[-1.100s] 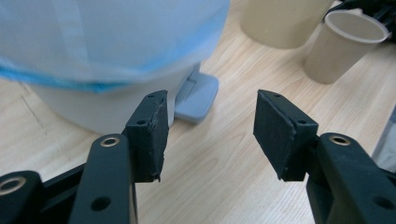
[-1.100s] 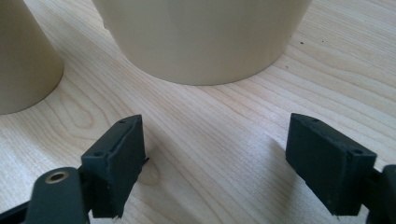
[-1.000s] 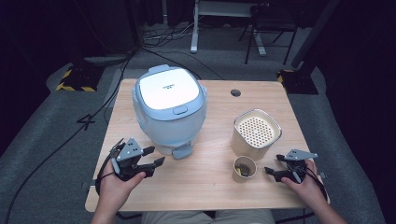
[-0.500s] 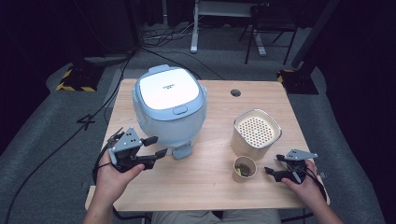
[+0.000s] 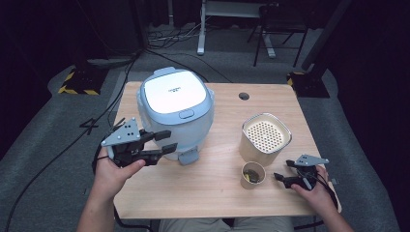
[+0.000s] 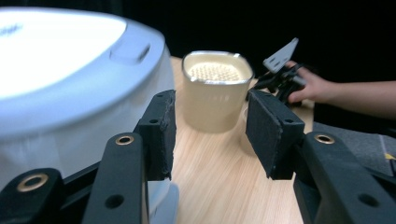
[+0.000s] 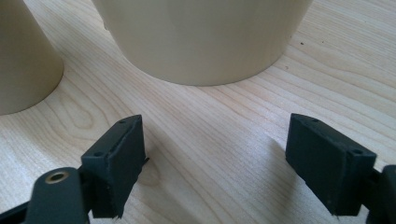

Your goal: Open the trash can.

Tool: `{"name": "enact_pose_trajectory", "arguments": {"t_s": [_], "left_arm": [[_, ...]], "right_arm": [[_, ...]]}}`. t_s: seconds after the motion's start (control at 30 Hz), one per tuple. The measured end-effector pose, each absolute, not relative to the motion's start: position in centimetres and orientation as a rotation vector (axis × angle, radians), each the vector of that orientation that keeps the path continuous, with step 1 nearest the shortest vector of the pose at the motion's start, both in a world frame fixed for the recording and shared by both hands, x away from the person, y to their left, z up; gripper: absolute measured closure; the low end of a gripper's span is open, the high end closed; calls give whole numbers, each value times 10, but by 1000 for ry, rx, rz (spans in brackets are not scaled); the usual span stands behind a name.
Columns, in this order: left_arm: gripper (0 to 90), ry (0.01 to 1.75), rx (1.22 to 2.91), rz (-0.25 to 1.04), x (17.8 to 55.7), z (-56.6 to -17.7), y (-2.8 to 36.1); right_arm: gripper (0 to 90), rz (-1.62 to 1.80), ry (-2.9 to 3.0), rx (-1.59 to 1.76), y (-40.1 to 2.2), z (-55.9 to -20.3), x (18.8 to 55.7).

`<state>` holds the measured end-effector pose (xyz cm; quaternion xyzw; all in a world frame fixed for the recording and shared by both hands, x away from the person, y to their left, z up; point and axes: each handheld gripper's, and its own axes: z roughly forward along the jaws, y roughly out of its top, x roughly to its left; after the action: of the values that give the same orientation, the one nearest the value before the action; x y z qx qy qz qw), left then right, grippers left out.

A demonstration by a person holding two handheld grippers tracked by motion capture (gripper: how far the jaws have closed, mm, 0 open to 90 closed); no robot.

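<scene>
Landmark is the rice cooker [image 5: 175, 112], white-blue, lid down, standing on the left half of the desk [image 5: 217, 193]. Left gripper [image 5: 162, 144] sits just beside the cooker's front-left wall, held off the desk and pointing toward the cooker's front. Its jaws are apart with nothing between them and have just been closing a little; in the left gripper view the cooker wall [image 6: 60, 93] is close at the left, and the gap between the pads [image 6: 161, 135] frames bare desk. Beige container with a perforated lid [image 5: 265, 139] stands well to the right of the cooker. Small beige cup [image 5: 253, 175], something dark inside, stands right and nearer the front edge than the cooker, just in front of the container. Right gripper [image 5: 282, 178] rests low at the desk, far right of the cooker, just beside the cup, not touching it. Its jaws are apart and empty, over bare wood [image 7: 210, 154], with the container [image 7: 201, 37] ahead and the cup [image 7: 25, 60] at the left.
</scene>
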<state>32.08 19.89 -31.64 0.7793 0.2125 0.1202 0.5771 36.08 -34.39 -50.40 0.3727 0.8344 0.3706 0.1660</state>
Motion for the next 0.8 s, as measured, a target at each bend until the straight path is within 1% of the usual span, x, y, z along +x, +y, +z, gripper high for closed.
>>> {"name": "enact_pose_trajectory", "arguments": {"t_s": [0.07,0.17,0.3,0.5,0.57,0.6,0.63,0.67,0.77,0.8], "left_arm": [[558,452,1798,256,328,-308,198],[574,433,1782,241,334,-304,198],[548,459,1776,235,346,-295,196],[554,466,1725,211,363,-287,190],[555,470,1716,228,367,-286,187],[522,484,1708,255,371,-286,184],[512,484,1708,255,371,-286,184],[510,488,1726,284,376,-285,181],[584,488,1752,265,381,-284,178],[584,489,1755,259,383,-284,177]], "right_arm": [[203,1055,2376,1062,-344,-504,361],[202,1055,2376,1061,-344,-504,361],[203,1056,2376,1061,-344,-504,361],[202,1056,2376,1061,-344,-504,361],[203,1055,2376,1060,-344,-504,361],[202,1056,2376,1060,-344,-504,361],[202,1056,2376,1060,-344,-504,361],[203,1055,2376,1061,-344,-504,361],[203,1056,2376,1061,-344,-504,361],[203,1055,2376,1061,-344,-504,361]]}}
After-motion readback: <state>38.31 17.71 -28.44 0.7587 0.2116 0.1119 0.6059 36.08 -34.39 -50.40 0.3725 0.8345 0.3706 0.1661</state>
